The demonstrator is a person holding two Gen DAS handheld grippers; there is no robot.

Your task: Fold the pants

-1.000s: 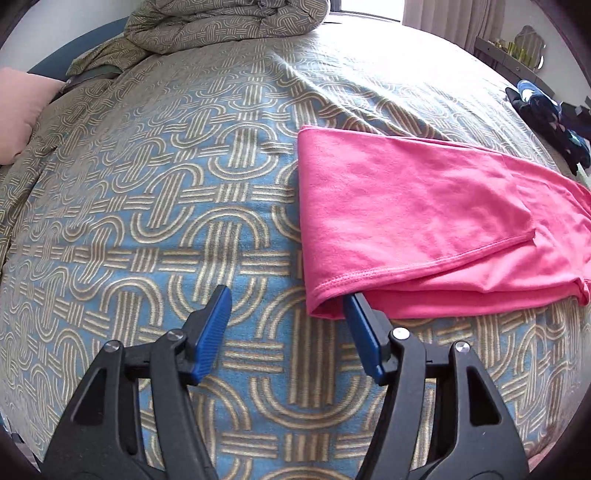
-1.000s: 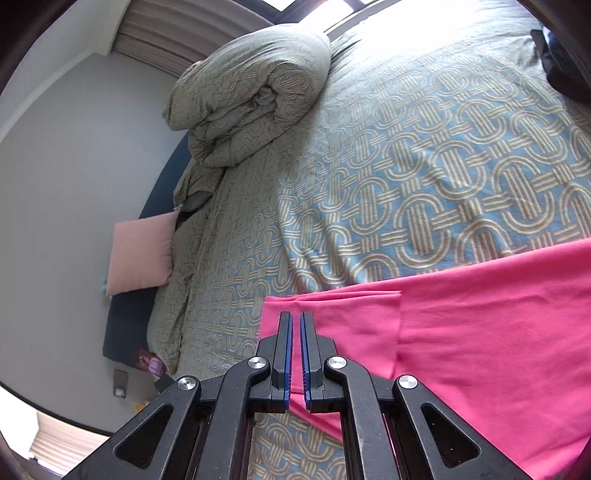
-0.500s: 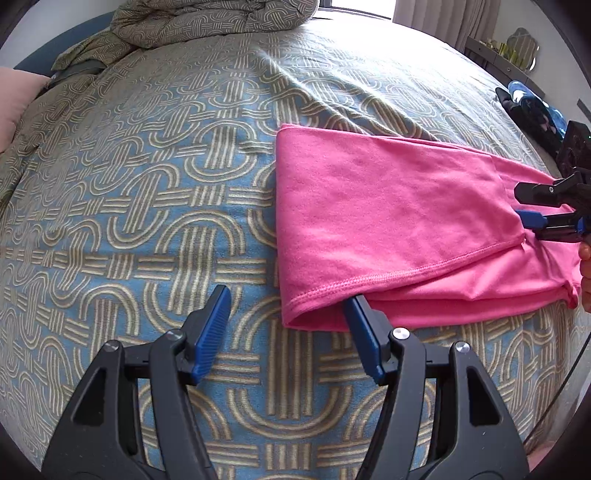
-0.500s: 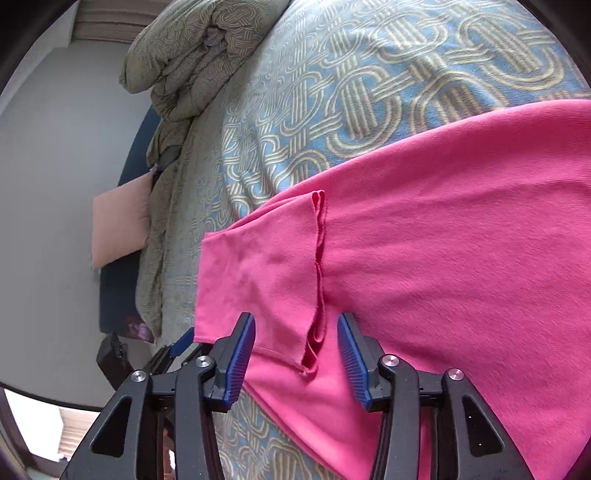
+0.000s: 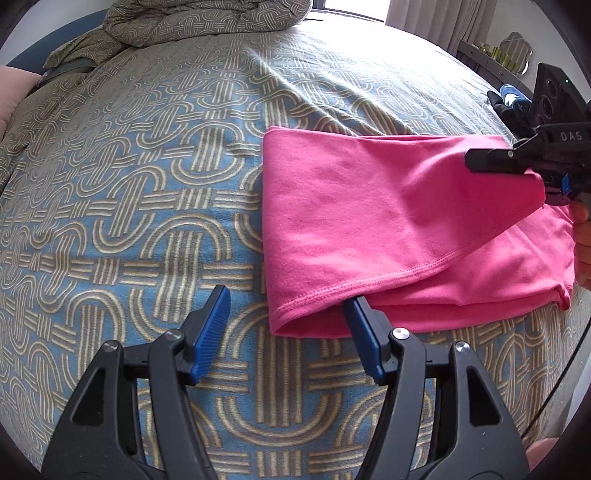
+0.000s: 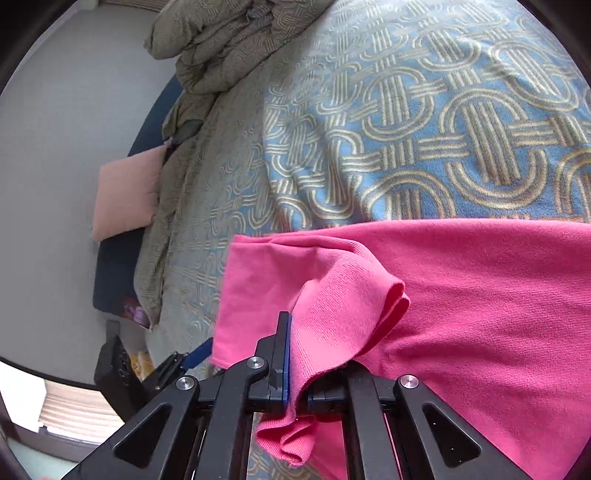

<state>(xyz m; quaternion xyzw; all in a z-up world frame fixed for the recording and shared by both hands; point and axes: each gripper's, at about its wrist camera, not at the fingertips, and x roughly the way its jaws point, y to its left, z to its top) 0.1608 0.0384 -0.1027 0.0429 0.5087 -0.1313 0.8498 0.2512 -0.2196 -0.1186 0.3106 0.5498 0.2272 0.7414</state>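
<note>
Pink pants (image 5: 369,229) lie folded on a patterned bedspread (image 5: 147,192). My left gripper (image 5: 288,332) is open, low over the bed, with the near folded corner of the pants between its blue pads (image 5: 210,328). My right gripper (image 6: 297,362) is shut on a bunched edge of the pink pants (image 6: 461,314) and lifts it slightly. The right gripper also shows in the left wrist view (image 5: 517,162) at the far end of the pants, over the top layer.
A bunched duvet (image 5: 207,18) lies at the head of the bed, with a pink pillow (image 6: 125,195) beside it. Dark clothes (image 5: 509,103) lie at the bed's right edge. A shelf (image 5: 491,55) stands along the far wall.
My right gripper was shut, opened over the pants' edge, and has now closed on it and raised it. My left gripper stayed open at the near corner.
</note>
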